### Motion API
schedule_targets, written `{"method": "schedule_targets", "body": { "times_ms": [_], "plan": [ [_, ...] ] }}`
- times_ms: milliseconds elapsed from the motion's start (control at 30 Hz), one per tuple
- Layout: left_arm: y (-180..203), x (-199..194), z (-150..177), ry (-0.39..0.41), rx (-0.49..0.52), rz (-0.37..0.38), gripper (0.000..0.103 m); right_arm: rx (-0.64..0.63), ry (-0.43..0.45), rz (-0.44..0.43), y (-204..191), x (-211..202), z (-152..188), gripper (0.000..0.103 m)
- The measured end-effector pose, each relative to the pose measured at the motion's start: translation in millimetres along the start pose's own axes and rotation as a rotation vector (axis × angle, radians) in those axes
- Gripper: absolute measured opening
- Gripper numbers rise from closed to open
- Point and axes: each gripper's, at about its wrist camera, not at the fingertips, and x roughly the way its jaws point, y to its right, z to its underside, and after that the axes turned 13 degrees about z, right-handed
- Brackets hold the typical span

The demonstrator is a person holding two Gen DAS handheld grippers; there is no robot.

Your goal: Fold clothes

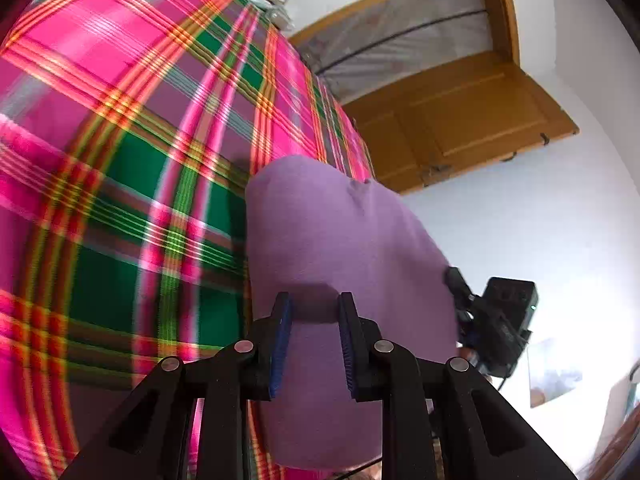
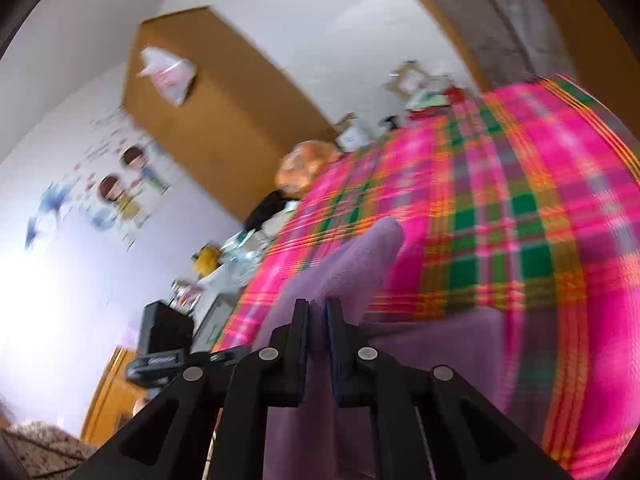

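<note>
1. Black linkage arms of my left gripper (image 1: 314, 306) fill the bottom of the left wrist view; its blue-padded jaws stand apart with a clear gap, released, and purple cloth lies behind that gap rather than pinched in it.
2. Beyond those jaws, the purple garment (image 1: 340, 248) hangs as a smooth, rounded sheet in front of the plaid bedcover (image 1: 120, 140), its far edge reaching my other gripper.
3. My right gripper (image 2: 318, 308) has its jaws nearly together, clenched on a fold of the purple garment (image 2: 360, 264), which rises past the fingertips and also drapes below them.
4. From the left wrist camera I see the right gripper (image 1: 456, 282) at the garment's right edge, its black body and camera block just beside the cloth.
5. Pink, green and orange plaid covers the bed (image 2: 520, 220) in both views, blurred in the right wrist picture.
6. A wooden door (image 1: 460, 120) stands open against a white wall past the bed's edge.
7. On the right wrist side, a wooden wardrobe (image 2: 224, 120) with a plastic bag (image 2: 168, 72) hung on it, cartoon wall stickers (image 2: 120, 184), and cluttered items sit near the bed; details there are too blurred to name.
</note>
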Motion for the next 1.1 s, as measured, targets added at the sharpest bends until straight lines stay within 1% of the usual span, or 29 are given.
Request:
{"method": "schedule_targets", "body": {
  "times_ms": [67,100,233,333,400,500,567,700,800,867,1000,1100],
  "plan": [
    [2.0,2.1,0.5,-0.01,0.007,-0.001,0.023,0.04,-0.008,0.022,13.7,1.3,0.7,0.009],
    [3.5,3.4,0.7,-0.014,0.011,-0.001,0.023,0.04,-0.011,0.026,14.0,3.6,-0.1,0.009],
    [14.5,0.8,-0.5,0.007,0.04,-0.001,0.023,-0.006,-0.005,0.009,1.9,11.4,-5.6,0.009],
    [22.2,4.1,0.9,0.001,0.051,0.002,0.023,-0.028,0.044,-0.017,-3.9,-1.8,-14.4,0.009],
    [25.4,10.5,5.2,-0.022,0.063,0.01,0.023,-0.035,0.077,-0.021,-3.6,-16.6,-18.7,0.009],
    [26.6,28.5,3.4,-0.057,0.061,0.018,0.023,-0.024,0.086,0.033,9.6,-30.4,-14.0,0.009],
    [26.3,44.7,4.3,-0.097,0.064,0.01,0.023,0.015,0.071,0.071,28.3,-31.1,-6.2,0.009],
    [21.4,63.1,7.0,-0.145,0.063,0.022,0.024,0.142,0.022,0.142,77.6,-20.3,13.0,0.009],
    [20.9,68.4,8.2,-0.164,0.067,0.013,0.024,0.184,-0.01,0.197,101.0,-7.2,25.3,0.009],
    [21.3,71.3,11.2,-0.172,0.08,-0.007,0.024,0.163,-0.015,0.229,102.6,-1.0,28.6,0.009],
    [21.0,78.0,13.2,-0.171,0.098,-0.028,0.024,0.053,-0.017,0.322,89.4,8.0,30.3,0.009],
    [22.6,84.5,12.2,-0.168,0.117,-0.041,0.022,0.04,-0.031,0.35,88.8,10.9,32.6,0.01]
  ]
}}
